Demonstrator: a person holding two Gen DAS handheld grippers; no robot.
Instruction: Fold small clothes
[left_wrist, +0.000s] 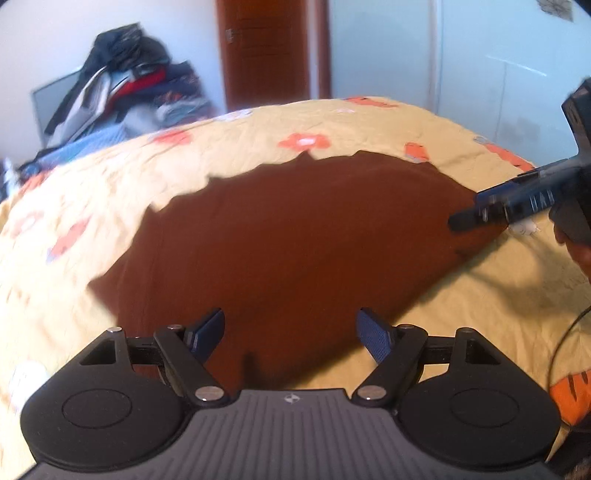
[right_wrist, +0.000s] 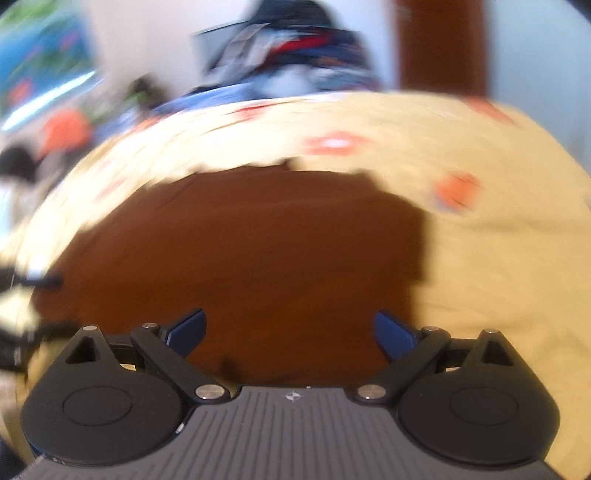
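Brown garment (left_wrist: 280, 236), one piece, lay spread flat on yellow bedspread (left_wrist: 424, 122) with orange prints, middle of bed; far edge jagged, left part jutting out like a sleeve, type unclear through blur. Largest to smallest: one bed cover, one brown cloth, one heap of mixed clothes (left_wrist: 125, 81) far left against wall, one brown door (left_wrist: 266, 51) far centre, two grippers.

Left gripper (left_wrist: 290, 334) hovered over near edge of garment, jaws spread wide, nothing between them. Right gripper (right_wrist: 290, 332) likewise gaped wide over near edge, empty; seen in left wrist view at far right (left_wrist: 480, 214) beside garment's right edge, blurred. Contact with cloth could not be told in either view. Right wrist view heavily smeared, so detail poor.

Judged step: reaching for a grab before first fold. To do well: should pinch near corners or hem, one per gripper, catching garment cloth only, not bedspread beneath; should lift evenly and carry toward far edge, keeping edges lined up, smoothing wrinkles before release. Risk: thin fabric slipping from one jaw, fold skewing.
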